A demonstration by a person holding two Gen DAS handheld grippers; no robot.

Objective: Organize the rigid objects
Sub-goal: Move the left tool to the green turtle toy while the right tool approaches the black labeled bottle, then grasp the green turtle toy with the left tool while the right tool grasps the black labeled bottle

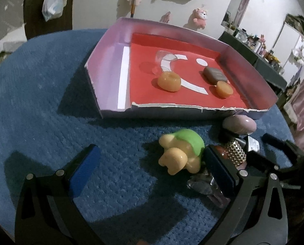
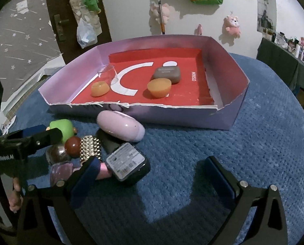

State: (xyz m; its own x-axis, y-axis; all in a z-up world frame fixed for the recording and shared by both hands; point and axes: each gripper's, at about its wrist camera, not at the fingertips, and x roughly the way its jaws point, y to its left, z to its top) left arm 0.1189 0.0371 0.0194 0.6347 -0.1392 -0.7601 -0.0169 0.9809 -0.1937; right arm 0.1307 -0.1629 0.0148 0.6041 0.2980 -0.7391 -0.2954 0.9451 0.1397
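toy [image 1: 181, 151], cream with glossy green shell.

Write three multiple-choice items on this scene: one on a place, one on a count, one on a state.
1. Where does the grey case lie?
A. in the box
B. on the blue cloth
C. in a gripper

2. How many orange cups are in the box?
A. one
B. two
C. four

3. How does the left gripper stand?
A. shut on the turtle toy
B. shut and empty
C. open around the turtle toy

Key: 1 A, it rests on the red floor; 2 B, one orange cup left, another orange cup right; 3 C, the fingers flank the turtle toy with gaps.
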